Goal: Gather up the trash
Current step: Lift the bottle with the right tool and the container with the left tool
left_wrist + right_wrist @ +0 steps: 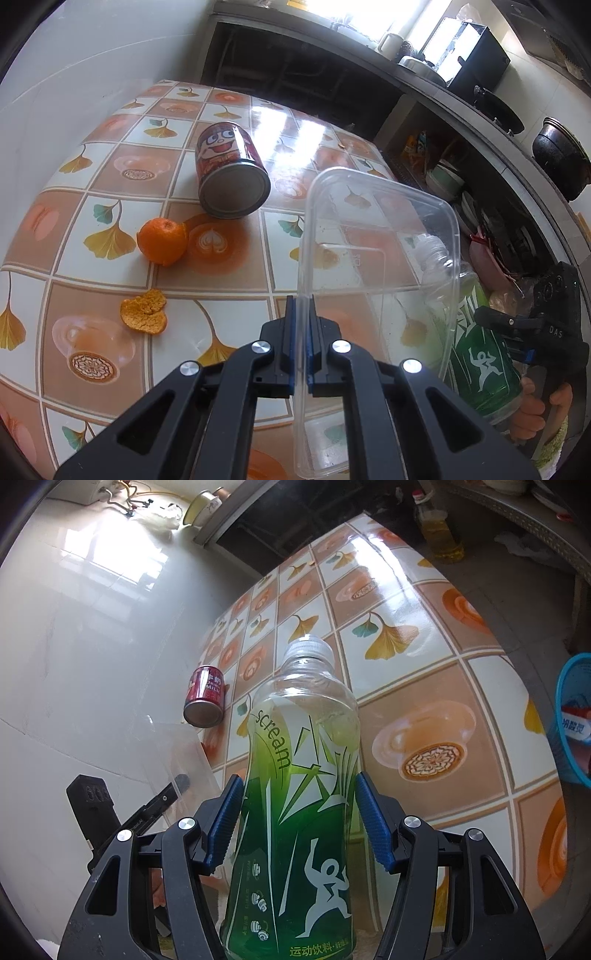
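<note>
Right wrist bottle: green bottle (295, 805) clamped in right gripper (297, 819), above table (424, 686).
Left gripper (301, 343): pinched shut on clear container (373, 251).
Left: can (231, 170), orange (162, 242), peel (144, 312).
Bin: blue basket (572, 720).

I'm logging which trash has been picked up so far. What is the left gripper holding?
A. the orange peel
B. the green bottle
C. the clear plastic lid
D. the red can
C: the left gripper is shut on the edge of the clear plastic lid, while the red can and the orange peel lie on the table and the green bottle sits in the right gripper.
</note>
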